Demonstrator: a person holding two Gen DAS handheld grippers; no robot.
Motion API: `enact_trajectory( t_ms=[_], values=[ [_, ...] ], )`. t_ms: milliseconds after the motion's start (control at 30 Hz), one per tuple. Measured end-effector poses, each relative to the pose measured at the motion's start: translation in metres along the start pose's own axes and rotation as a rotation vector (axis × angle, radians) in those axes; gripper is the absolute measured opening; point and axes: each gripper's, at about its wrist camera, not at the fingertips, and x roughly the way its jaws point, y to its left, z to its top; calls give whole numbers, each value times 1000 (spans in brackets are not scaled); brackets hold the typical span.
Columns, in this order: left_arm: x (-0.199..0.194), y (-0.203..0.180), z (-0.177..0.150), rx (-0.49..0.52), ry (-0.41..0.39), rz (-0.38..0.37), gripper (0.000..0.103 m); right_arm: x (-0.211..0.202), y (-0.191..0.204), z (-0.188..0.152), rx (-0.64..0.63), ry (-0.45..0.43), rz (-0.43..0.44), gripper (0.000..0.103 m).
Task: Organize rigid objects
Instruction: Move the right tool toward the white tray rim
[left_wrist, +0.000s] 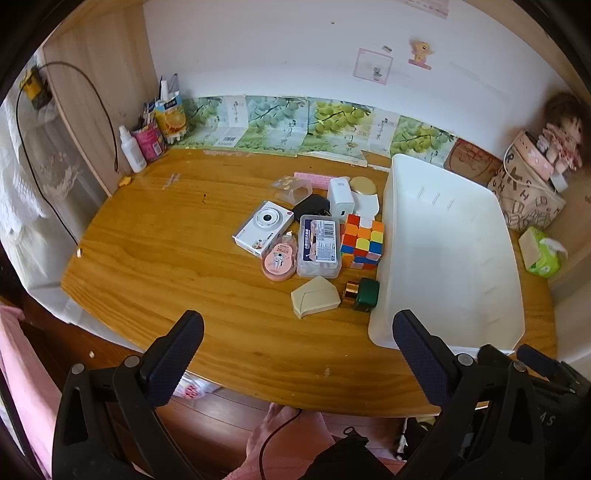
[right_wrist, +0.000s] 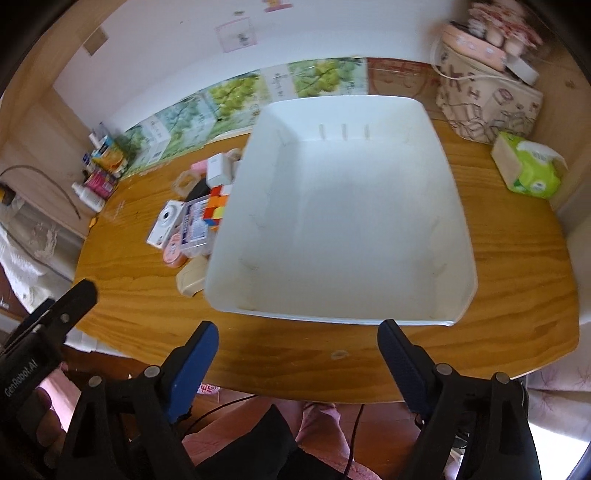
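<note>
Both tongs wide open and empty, hovering at the near edge of the counter (left_wrist: 155, 236); nothing picked yet, so this looks like the very start of the sort. The left tongs (left_wrist: 295, 350) face the clutter, the right tongs (right_wrist: 297, 354) sit square before the white bin (right_wrist: 343, 206), which stands empty. The pile lies just left of the bin: Rubik's cube (left_wrist: 362, 240), clear lidded case (left_wrist: 319, 245), white camera (left_wrist: 264, 227), pink tape dispenser (left_wrist: 279, 262), white charger (left_wrist: 340, 197), a beige wedge-shaped piece (left_wrist: 314, 297), and a green block with a gold cap (left_wrist: 364, 293), possibly a perfume bottle. Next move, I'd judge: left tongs reach forward, straddle the nearest item, close, then carry it over the bin's wall.
</note>
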Motion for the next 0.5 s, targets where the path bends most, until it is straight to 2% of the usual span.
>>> enact_trajectory(
  t_ms=[33,233,333,500],
  values=[
    [1,0,1,-5,2,-5,102,-1,-7,0,12,-7,-7,88],
    [4,1,11,-15,7,-19,102,0,-41,6,94,-29,-52,70],
    [6,4,18,-21,13,-16,102,0,-59,12,130,-45,-74,67],
    [21,14,28,-47,56,-17,102,8,-89,25,202,-51,-76,53]
  ],
)
